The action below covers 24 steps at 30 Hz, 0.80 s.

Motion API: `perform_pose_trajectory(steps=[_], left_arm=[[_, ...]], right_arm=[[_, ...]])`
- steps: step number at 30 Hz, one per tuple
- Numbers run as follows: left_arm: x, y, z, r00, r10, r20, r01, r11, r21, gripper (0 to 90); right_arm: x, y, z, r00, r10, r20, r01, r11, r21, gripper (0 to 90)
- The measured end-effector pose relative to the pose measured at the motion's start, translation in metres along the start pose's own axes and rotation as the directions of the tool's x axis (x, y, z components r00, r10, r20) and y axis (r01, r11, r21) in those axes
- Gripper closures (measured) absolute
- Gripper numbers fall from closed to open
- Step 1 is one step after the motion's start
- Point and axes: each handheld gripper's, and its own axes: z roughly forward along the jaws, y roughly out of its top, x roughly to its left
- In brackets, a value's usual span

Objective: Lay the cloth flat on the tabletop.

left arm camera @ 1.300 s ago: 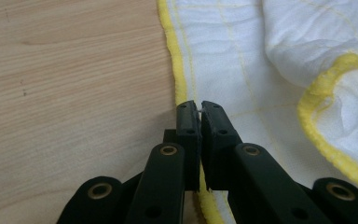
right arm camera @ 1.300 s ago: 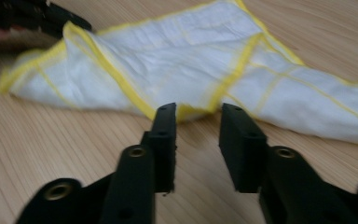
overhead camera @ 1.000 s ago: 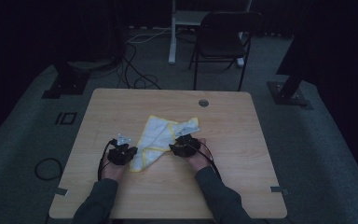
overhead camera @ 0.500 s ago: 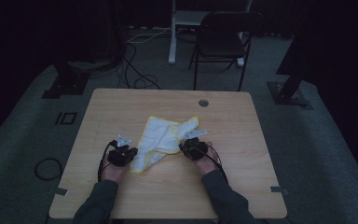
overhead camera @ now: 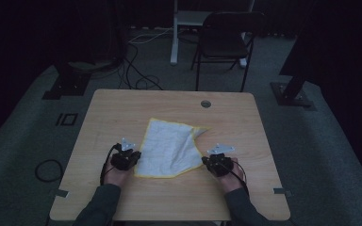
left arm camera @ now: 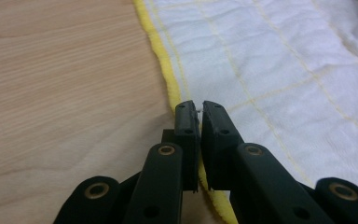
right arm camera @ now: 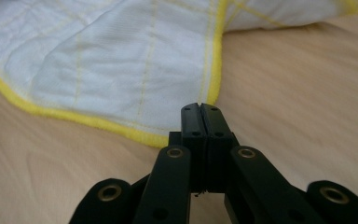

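Pinching cloth (left arm camera: 279, 79) corners, both fingers clamped.

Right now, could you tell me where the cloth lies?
In the high view the cloth lies spread at the table's middle, between the left gripper and the right gripper.

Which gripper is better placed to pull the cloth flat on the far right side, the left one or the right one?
Probably the right gripper: it grips the cloth at the near right corner, below the folded-over flap. The left gripper pinches the near left edge, anchoring it.
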Motion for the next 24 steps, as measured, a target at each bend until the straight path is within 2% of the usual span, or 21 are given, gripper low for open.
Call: perform_pose_trajectory(steps=[5,8,10,12,16,21,24], left_arm=[[-0.009,-0.002,-0.001,0.9998,0.017,0.008,-0.017,0.9998,0.000,83.9],[-0.013,-0.003,-0.003,0.9996,0.027,0.011,-0.027,0.9996,0.004,83.5],[-0.015,-0.004,-0.004,0.9994,0.031,0.013,-0.031,0.9995,0.004,83.3],[-0.017,-0.006,-0.005,0.9991,0.038,0.016,-0.038,0.9993,0.003,83.1],[-0.020,-0.008,-0.007,0.9989,0.041,0.024,-0.041,0.9991,0.003,82.6],[-0.021,-0.010,-0.008,0.9987,0.043,0.028,-0.043,0.9991,0.000,82.2],[-0.021,-0.011,-0.009,0.9984,0.051,0.026,-0.051,0.9987,0.001,81.8]], right_arm=[[-0.001,-0.014,-0.014,0.9999,0.009,0.006,-0.009,1.000,0.000,88.1],[0.000,-0.014,-0.018,0.9999,0.005,0.015,-0.005,1.000,-0.024,77.9],[-0.001,-0.011,-0.019,0.9999,0.002,0.016,-0.001,0.999,-0.043,74.9],[-0.001,-0.007,-0.016,0.9997,-0.001,0.023,0.002,0.999,-0.048,73.4],[-0.002,-0.001,0.000,0.9996,-0.014,0.023,0.015,0.999,-0.031,73.4],[-0.002,-0.001,0.023,0.9996,-0.018,0.021,0.017,1.000,0.018,73.8],[-0.003,-0.005,0.023,0.9998,-0.012,0.013,0.011,0.999,0.030,74.4]])
